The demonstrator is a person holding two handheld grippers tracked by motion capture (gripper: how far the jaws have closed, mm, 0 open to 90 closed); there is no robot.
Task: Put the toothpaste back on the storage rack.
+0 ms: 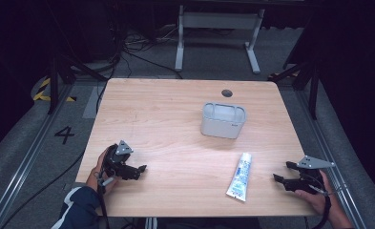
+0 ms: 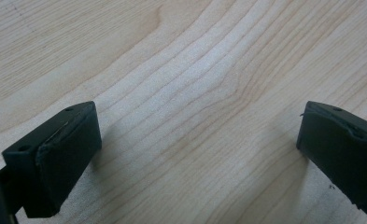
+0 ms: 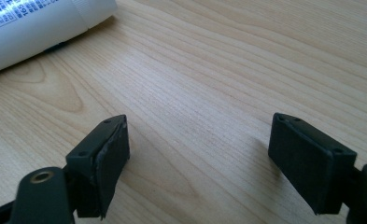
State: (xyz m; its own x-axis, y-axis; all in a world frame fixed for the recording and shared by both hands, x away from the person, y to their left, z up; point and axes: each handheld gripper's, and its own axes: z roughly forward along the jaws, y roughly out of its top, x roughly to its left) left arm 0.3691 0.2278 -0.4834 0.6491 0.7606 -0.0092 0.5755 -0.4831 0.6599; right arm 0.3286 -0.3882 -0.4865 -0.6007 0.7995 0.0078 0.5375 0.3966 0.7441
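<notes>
Pale wood grain is covering the table [image 1: 175, 124], which is sitting in the middle of the high view with a dark floor around it. Right of centre, a grey-white open container [image 1: 223, 119] is standing upright on the boards, and a small dark round spot [image 1: 227, 93] is showing just above it near the table's far edge. Lower down, toward the lower right, a white tube with blue print [image 1: 240, 176] is lying flat, its length running nearly straight up and down the frame, well apart from the container. At the lower left, a hand [image 1: 98, 172] with a dark blue sleeve is holding the left gripper [image 1: 140, 169], which is pointing toward the right of the frame over bare wood; in the left gripper view its jaws are standing wide apart with nothing but wood grain between them. At the lower right edge, another hand [image 1: 316, 195] is holding the right gripper [image 1: 282, 172], which is pointing left toward the tube but staying apart from it. In the right gripper view its jaws are likewise spread wide over empty boards, and the tube [image 3: 36, 28] is lying in the upper left corner of that frame, clear of both jaws. A cable is trailing from each gripper toward the bottom of the high view.
</notes>
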